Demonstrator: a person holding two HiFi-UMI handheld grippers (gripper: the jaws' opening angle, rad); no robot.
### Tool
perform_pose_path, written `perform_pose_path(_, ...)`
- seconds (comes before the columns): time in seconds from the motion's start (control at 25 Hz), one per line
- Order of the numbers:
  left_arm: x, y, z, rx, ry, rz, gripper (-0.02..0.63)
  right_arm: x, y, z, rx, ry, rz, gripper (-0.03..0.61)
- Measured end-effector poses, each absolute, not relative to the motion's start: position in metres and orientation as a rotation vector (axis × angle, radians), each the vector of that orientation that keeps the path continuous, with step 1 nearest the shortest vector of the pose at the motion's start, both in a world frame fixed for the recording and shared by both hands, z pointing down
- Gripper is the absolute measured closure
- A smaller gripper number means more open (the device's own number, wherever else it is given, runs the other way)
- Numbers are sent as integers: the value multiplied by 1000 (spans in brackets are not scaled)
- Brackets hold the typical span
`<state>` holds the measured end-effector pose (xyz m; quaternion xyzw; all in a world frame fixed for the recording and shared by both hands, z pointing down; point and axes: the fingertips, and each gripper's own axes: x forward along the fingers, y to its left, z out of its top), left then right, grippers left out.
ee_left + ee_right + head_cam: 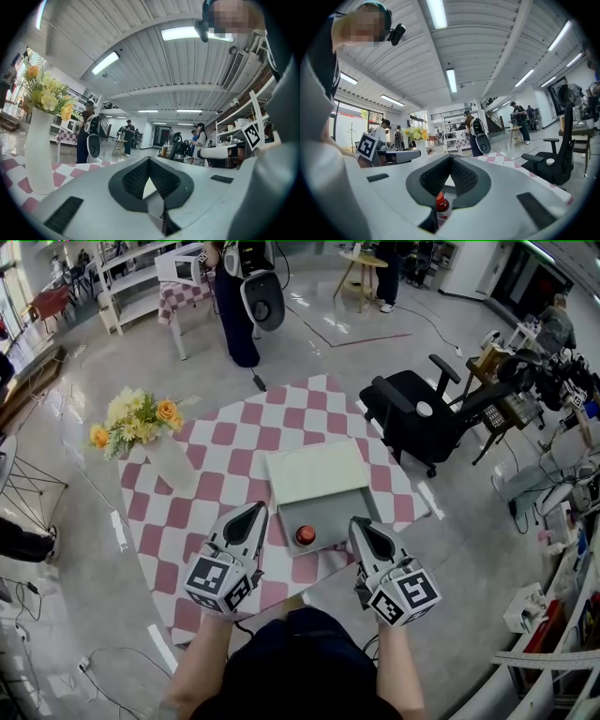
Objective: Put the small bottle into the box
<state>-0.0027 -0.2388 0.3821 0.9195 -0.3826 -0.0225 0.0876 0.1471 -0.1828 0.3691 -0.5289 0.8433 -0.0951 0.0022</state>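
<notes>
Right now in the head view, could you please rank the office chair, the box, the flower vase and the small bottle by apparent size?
1. Office chair and open box: too alike to rank, and the chair stands farther from the camera.
2. Flower vase.
3. Small bottle, clearly smallest.

The middle of the checkered tabletop point(225, 432) is taken up by the box point(330, 510), with its pale lid point(314, 472) laid open toward 12 o'clock. At 10 o'clock from the box, passage is blocked by a vase of flowers point(171, 463). Bare cloth is left at 9 o'clock and 3 o'clock. The gap between the left claw point(255, 510) and right claw point(357, 521), both closed, is occupied by the small bottle point(305, 535). An office chair point(417, 413) is seen off the tabletop at 2 o'clock.
</notes>
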Motion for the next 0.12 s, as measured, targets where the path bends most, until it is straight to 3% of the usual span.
perform_pose_path(0.12, -1, -239, 383, 2736, -1142, -63, 607, 149, -184, 370, -1654, 2647, -301, 575)
